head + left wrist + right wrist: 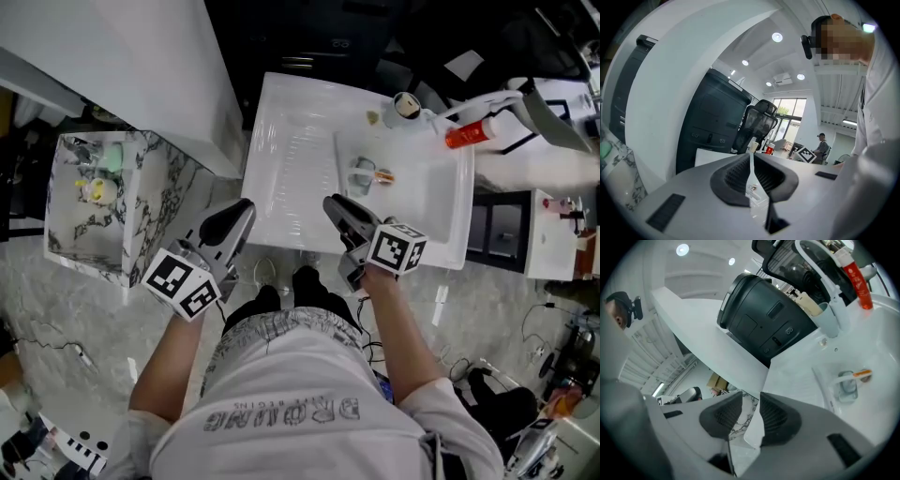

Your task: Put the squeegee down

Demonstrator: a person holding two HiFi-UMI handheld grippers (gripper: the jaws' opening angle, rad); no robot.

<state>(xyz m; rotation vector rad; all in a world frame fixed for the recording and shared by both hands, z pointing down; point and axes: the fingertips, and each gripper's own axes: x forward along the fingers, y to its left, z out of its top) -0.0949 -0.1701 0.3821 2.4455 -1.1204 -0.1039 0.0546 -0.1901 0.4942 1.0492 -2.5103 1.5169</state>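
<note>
The squeegee (364,174), a clear one with an orange bit at its handle, lies flat in the white tray (281,112); the right gripper view shows it at the right (847,384). My right gripper (333,202) hovers at the tray's near edge, just short of the squeegee, its jaws (751,408) apart with nothing between them. My left gripper (246,206) is held at the tray's near left corner. Its pads (751,161) stand almost together, with only a thin slit and nothing in it.
A cup (405,105) and an orange bottle (469,133) stand at the tray's far right. A marbled box (94,202) with small items sits to the left under a white tabletop (141,56). A dark bin (759,319) stands behind the tray.
</note>
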